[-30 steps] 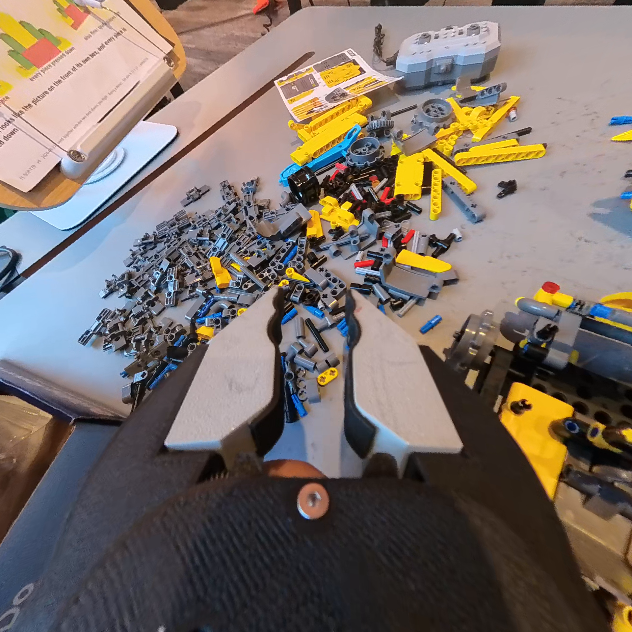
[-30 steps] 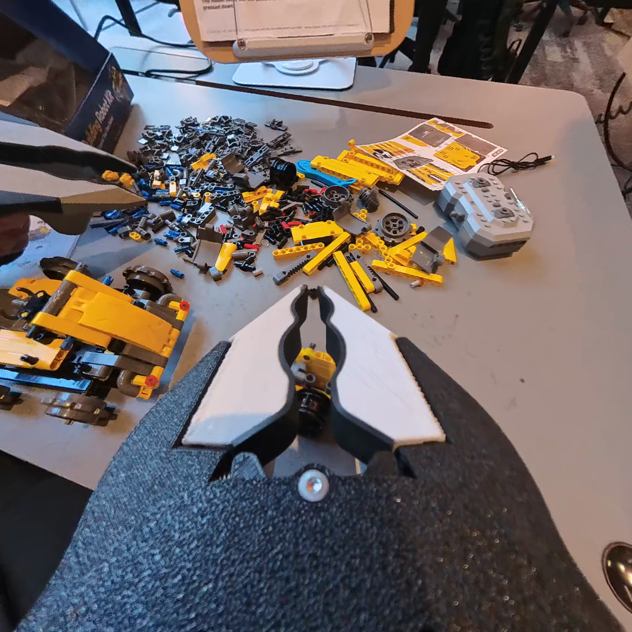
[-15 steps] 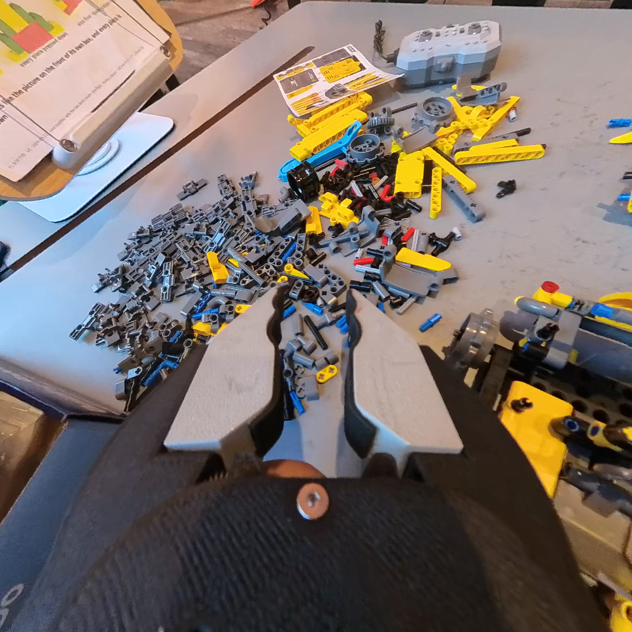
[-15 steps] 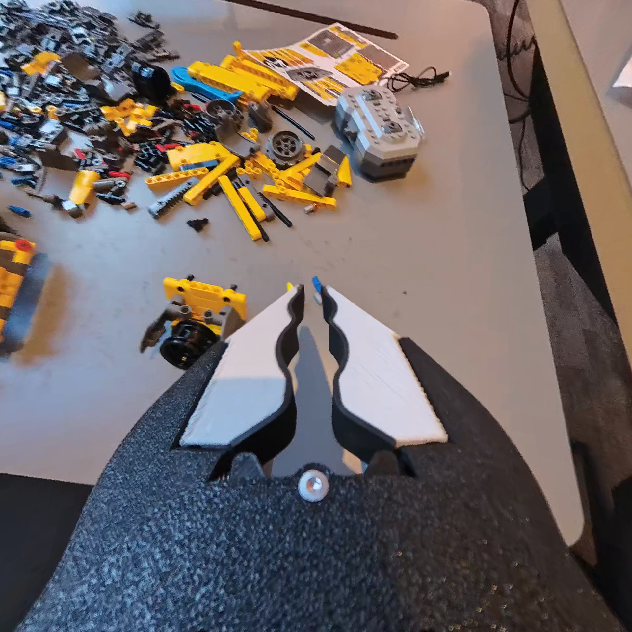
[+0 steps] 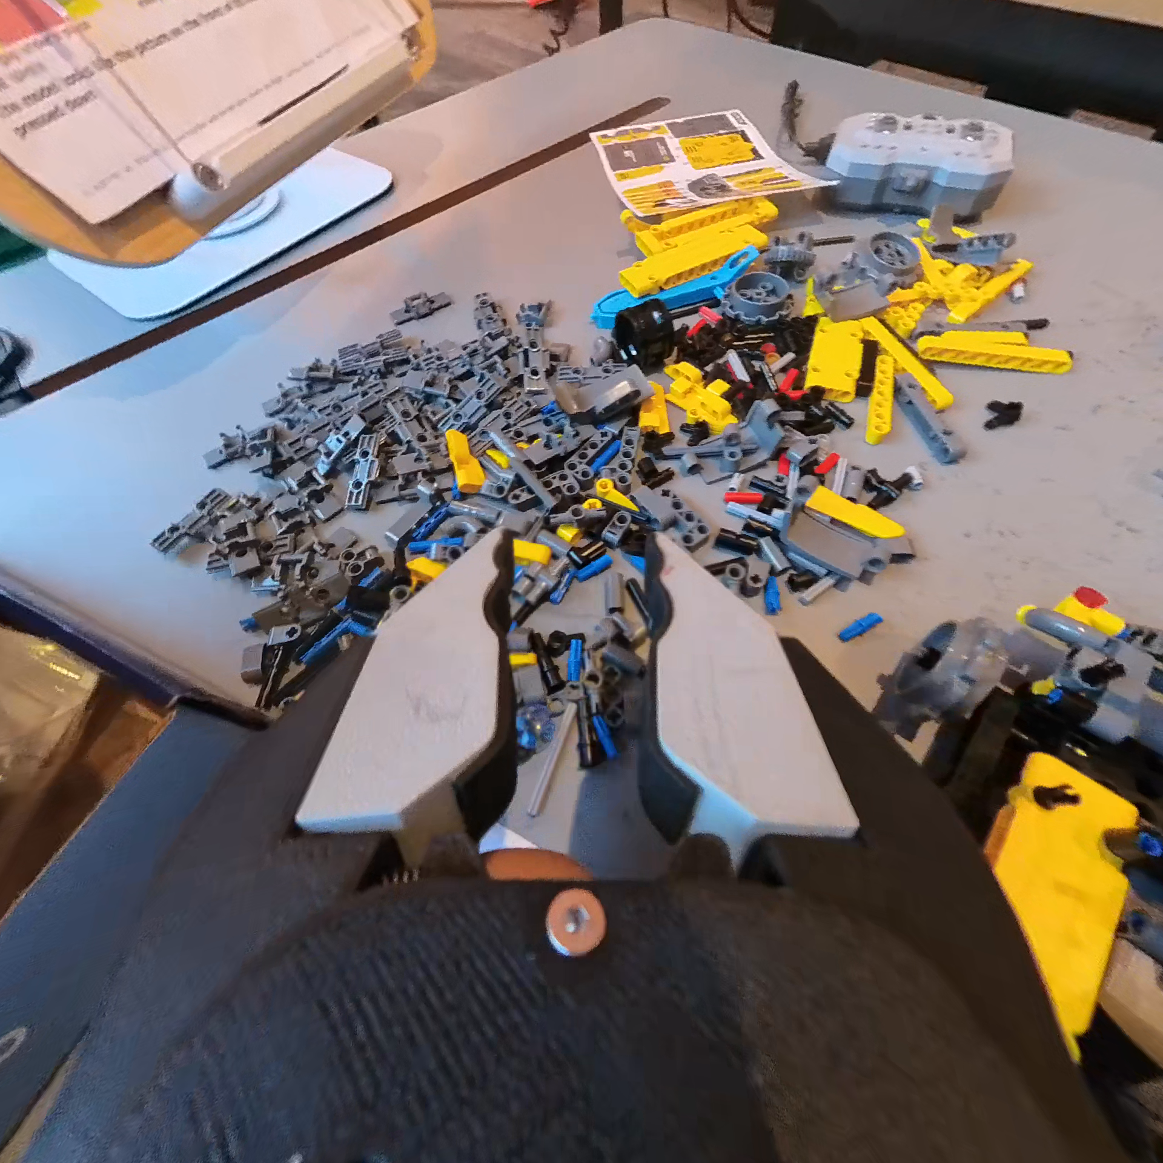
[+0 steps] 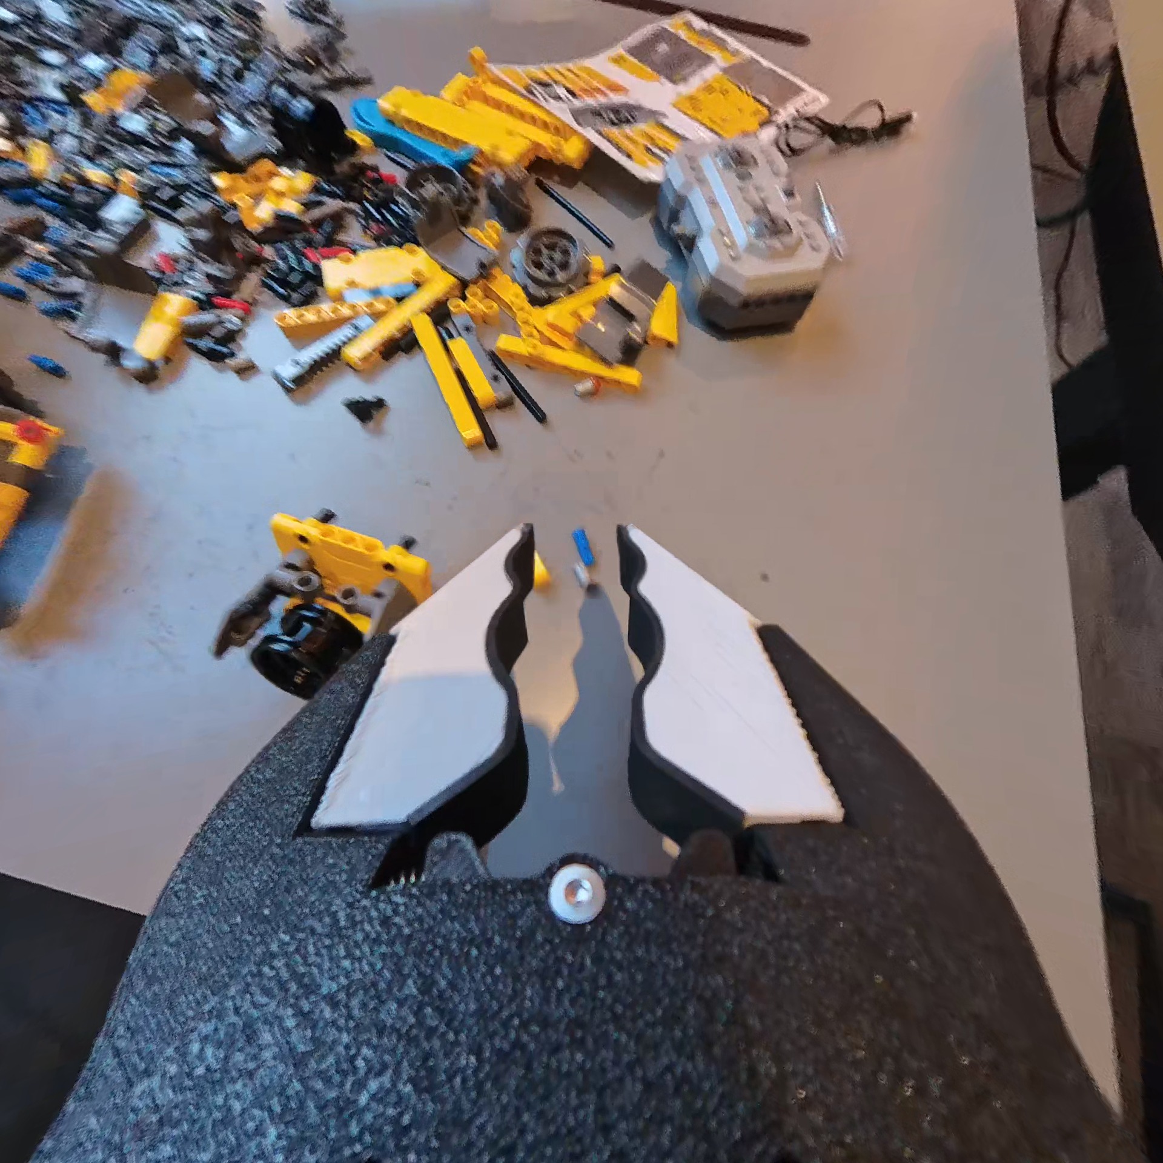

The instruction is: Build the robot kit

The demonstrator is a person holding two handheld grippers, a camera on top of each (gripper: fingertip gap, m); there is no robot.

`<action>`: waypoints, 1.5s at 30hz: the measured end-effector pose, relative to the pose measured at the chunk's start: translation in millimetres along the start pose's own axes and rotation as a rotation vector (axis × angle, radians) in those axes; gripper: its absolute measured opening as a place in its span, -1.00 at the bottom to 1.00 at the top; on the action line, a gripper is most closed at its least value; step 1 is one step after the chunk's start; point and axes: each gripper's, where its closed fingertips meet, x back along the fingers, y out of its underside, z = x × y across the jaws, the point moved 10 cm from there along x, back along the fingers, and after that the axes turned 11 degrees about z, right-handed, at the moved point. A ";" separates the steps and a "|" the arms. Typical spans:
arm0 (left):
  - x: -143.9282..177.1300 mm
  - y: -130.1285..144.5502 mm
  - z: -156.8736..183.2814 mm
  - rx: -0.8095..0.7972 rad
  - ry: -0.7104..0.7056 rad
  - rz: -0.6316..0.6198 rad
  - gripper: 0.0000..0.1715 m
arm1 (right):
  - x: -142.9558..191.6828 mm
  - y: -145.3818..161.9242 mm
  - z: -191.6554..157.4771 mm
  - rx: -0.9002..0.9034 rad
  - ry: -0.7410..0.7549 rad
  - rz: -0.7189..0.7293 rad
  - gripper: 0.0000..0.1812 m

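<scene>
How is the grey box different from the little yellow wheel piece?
The grey box is pale grey all over; the wheel piece is yellow and grey with a black wheel. The box is one solid chunky block, while the wheel piece is several parts joined together. The box sits far off beside the sheet; the wheel piece lies just left of the right gripper. Both rest on the table.

Warm indoor light, soft shadows on the table, motion blur at far edges, wide-angle bending
</scene>
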 end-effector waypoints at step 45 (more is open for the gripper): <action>1.0 7.0 -12.2 0.170 0.158 -0.088 -0.60 | -150.3 -75.4 -200.4 0.696 -0.964 -0.399 -0.84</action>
